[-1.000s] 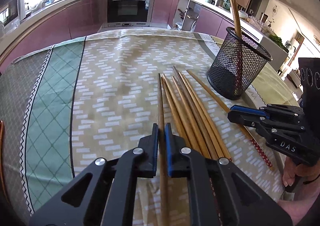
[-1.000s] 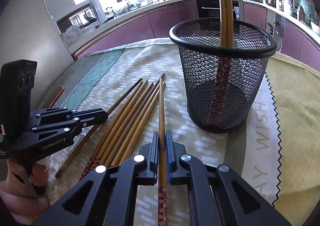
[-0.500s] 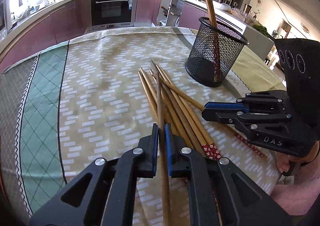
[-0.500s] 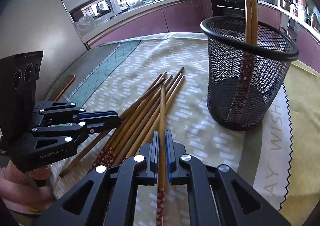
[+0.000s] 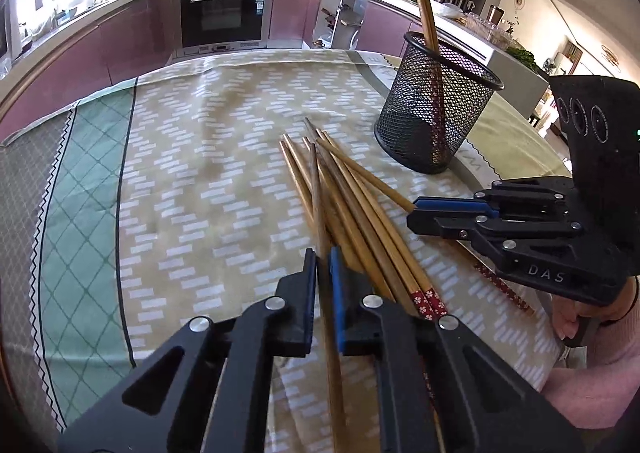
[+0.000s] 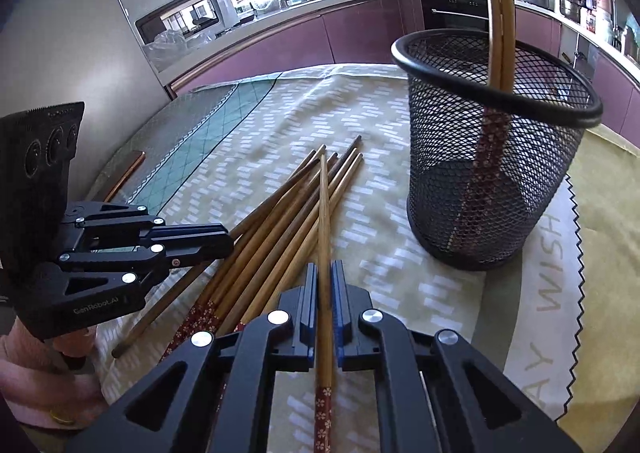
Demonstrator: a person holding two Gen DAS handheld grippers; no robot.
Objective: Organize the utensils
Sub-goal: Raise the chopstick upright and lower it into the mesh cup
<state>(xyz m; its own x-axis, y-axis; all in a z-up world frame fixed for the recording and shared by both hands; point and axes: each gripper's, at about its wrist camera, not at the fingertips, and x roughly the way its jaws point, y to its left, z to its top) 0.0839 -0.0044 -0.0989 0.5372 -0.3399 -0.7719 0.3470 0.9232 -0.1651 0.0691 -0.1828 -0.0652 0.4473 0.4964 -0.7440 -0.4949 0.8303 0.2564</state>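
Note:
Several wooden chopsticks lie in a loose pile on the patterned tablecloth; the pile also shows in the right wrist view. My left gripper is shut on one chopstick lifted over the pile. My right gripper is shut on another chopstick with a red flowered end. A black mesh holder stands upright beyond the pile with two chopsticks in it; it also shows in the right wrist view.
The tablecloth covers a round table, its edge near at the right. The other gripper is close by in each view: the right one and the left one. Kitchen counters and an oven lie behind.
Both grippers have risen and pulled back, each lifting its chopstick off the pile. The holder looks farther off. The pile has shifted slightly and its sticks now cross.

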